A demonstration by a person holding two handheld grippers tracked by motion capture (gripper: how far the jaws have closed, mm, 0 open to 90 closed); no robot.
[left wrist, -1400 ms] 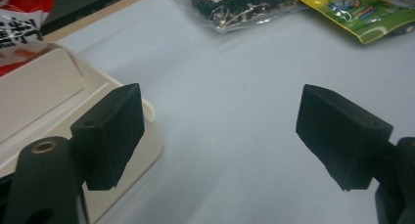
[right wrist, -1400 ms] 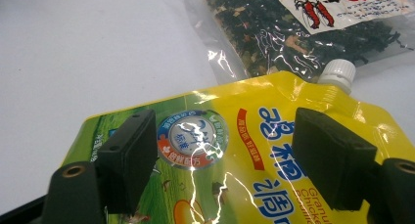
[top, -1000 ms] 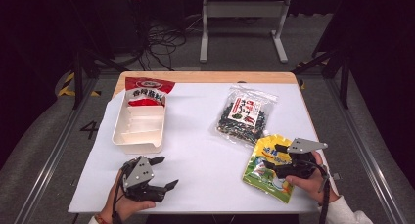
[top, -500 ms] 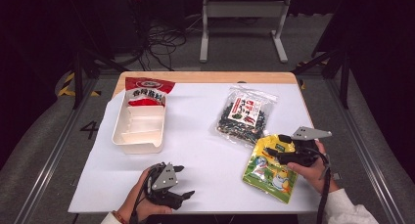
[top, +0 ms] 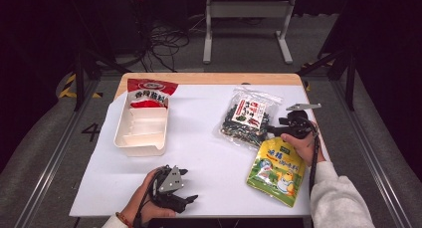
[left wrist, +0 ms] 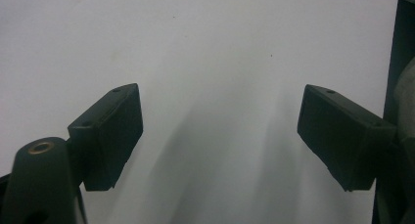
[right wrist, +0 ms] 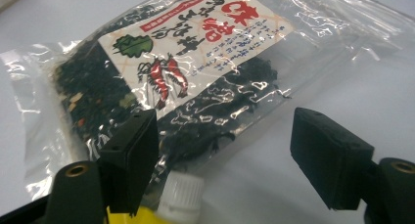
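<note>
My left gripper (top: 188,184) rests low at the front of the white table sheet (top: 199,138), open, and in the left gripper view (left wrist: 220,131) only bare white sheet lies between its jaws. My right gripper (top: 271,131) sits at the right, pointing left at a clear bag of dark seaweed (top: 246,118). In the right gripper view (right wrist: 225,150) its jaws have just been opening. They stand apart at the seaweed bag's (right wrist: 195,72) near edge, and neither pad presses on it. Below it lies a yellow pouch (top: 276,171), whose white cap (right wrist: 181,194) shows by one jaw.
A white divided tray (top: 139,149) stands at the left of the sheet. A red packet (top: 148,91) leans in its far end. The table's wooden far edge (top: 209,78) shows behind. Dark floor, cables and stand legs surround the table.
My right gripper has moved up the table from over the yellow pouch to the seaweed bag's edge. My left gripper has shifted right and nearer the front edge.
</note>
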